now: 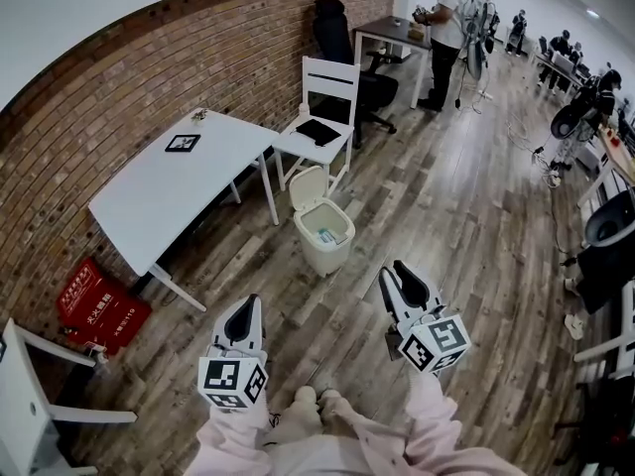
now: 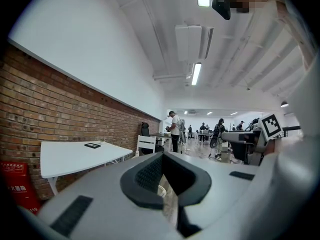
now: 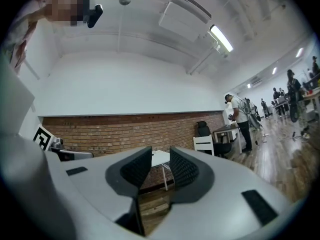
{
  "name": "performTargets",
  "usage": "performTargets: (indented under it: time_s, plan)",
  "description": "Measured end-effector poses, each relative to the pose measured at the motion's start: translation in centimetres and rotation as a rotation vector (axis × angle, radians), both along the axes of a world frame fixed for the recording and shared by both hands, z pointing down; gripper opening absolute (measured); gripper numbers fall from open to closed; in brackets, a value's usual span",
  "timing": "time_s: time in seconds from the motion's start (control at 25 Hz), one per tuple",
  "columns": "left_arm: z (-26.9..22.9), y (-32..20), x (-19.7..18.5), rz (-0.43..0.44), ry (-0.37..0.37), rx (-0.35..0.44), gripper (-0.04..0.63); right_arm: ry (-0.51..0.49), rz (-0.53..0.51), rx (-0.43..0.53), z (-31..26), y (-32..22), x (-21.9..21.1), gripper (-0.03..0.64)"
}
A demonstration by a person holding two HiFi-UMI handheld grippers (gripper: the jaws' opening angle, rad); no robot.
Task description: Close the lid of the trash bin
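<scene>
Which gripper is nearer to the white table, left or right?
Left. The left gripper is close to the near end of the white table; the right gripper is farther right, past the trash bin.

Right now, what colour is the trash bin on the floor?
The trash bin is cream white; the head view shows it best.

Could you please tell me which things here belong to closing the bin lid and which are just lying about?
For the job: trash bin, its raised lid, left gripper, right gripper, both empty.
Lying about: white table, white chair, red box, black office chair.
</scene>
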State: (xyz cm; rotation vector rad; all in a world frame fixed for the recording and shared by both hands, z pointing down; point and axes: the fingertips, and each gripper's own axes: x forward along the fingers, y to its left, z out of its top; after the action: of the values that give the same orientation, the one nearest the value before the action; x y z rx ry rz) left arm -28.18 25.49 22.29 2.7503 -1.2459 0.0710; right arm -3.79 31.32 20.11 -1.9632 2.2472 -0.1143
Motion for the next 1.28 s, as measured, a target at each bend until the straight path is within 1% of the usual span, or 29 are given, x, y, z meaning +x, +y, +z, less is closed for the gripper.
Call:
performTargets:
  time_s: [0.08, 0.24, 0.4, 0.72, 1.0, 1.28]
  plan:
    - [-0.3, 0.5, 0.1, -0.006, 0.006, 0.006, -0.006, 0.006, -0.007, 0.001, 0.1, 0.5, 0.3, 0.098]
    - [-0.5, 1.5, 0.4, -0.013, 0.009, 0.008, -0.006, 0.008, -0.016, 0.0, 0.3, 1.1, 1.0, 0.159]
    - [-0.2, 1.3, 0.5, -0.025, 0.012, -0.001, -0.006, -0.003, -0.014, 0.002, 0.6, 0.9, 1.5, 0.213]
    - [0.4, -0.8, 1.8, -0.025, 0.028, -0.009, -0.006, 0.014, -0.007, 0.008, 1.3, -1.0, 2.7, 0.25]
    - [1.2, -5.8, 3.8, -0.02, 0.036, -0.024, -0.006, 0.021, -0.002, 0.001, 2.1, -5.8, 4.6, 0.25]
    - [2.3, -13.4, 6.4, -0.008, 0.035, -0.054, -0.006, 0.021, -0.022, -0.043, 3.4, -13.3, 6.4, 0.25]
